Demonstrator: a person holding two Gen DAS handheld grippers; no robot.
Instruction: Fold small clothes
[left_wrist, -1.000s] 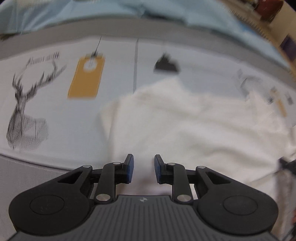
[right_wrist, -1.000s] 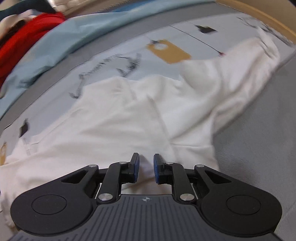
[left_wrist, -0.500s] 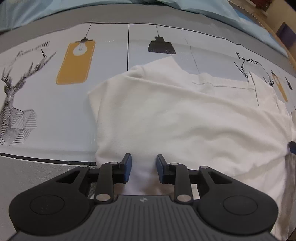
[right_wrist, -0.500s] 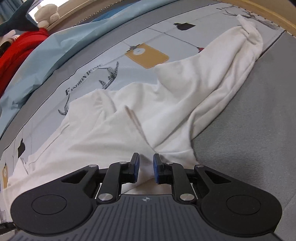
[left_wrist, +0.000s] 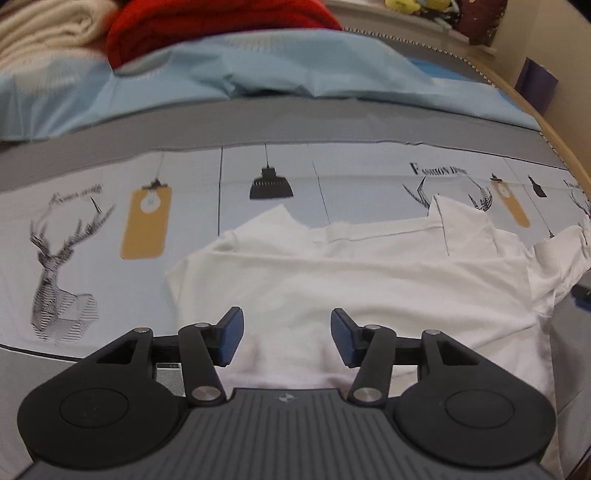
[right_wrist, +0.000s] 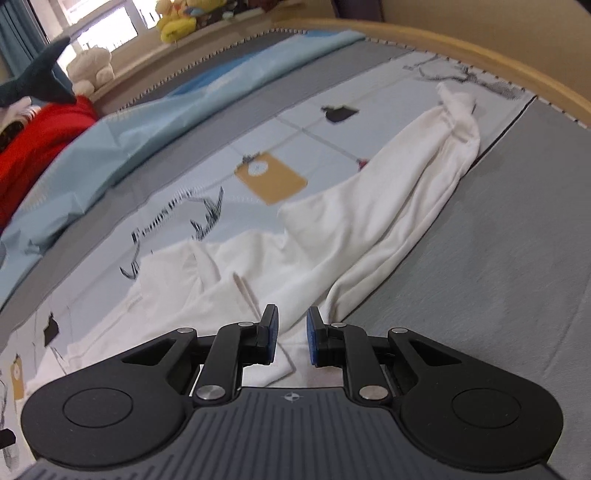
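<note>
Bed (left_wrist: 295, 122): a grey cover with a pale printed band running across it.
Printed band (left_wrist: 351, 184): line-drawn stag heads, black hanging lamps and mustard tags; the words "FASHION HOME" can be read beside one set of antlers, while smaller script over the far-left stag is too blurred to read.
Light blue sheet (left_wrist: 258, 74): rumpled along the far side of the bed.
White garment (left_wrist: 369, 280): spread flat on the printed band and reaching onto the grey near edge; in the right wrist view its long sleeve (right_wrist: 417, 184) trails away toward the bed's wooden rim (right_wrist: 480, 51).
Red clothing (left_wrist: 207, 26): piled beyond the blue sheet, next to cream fabric (left_wrist: 44, 29).
Soft toys (right_wrist: 177, 18): yellow and cream, lined along the window ledge, with a dark shark-like toy (right_wrist: 37, 81) nearer.
Left tongs (left_wrist: 287, 341): jaws opening, well apart above the garment's near hem, nothing pinched.
Right tongs (right_wrist: 291, 338): jaws narrowly apart, with a fold of white cloth lying in the gap; whether the pads press it cannot be told.
</note>
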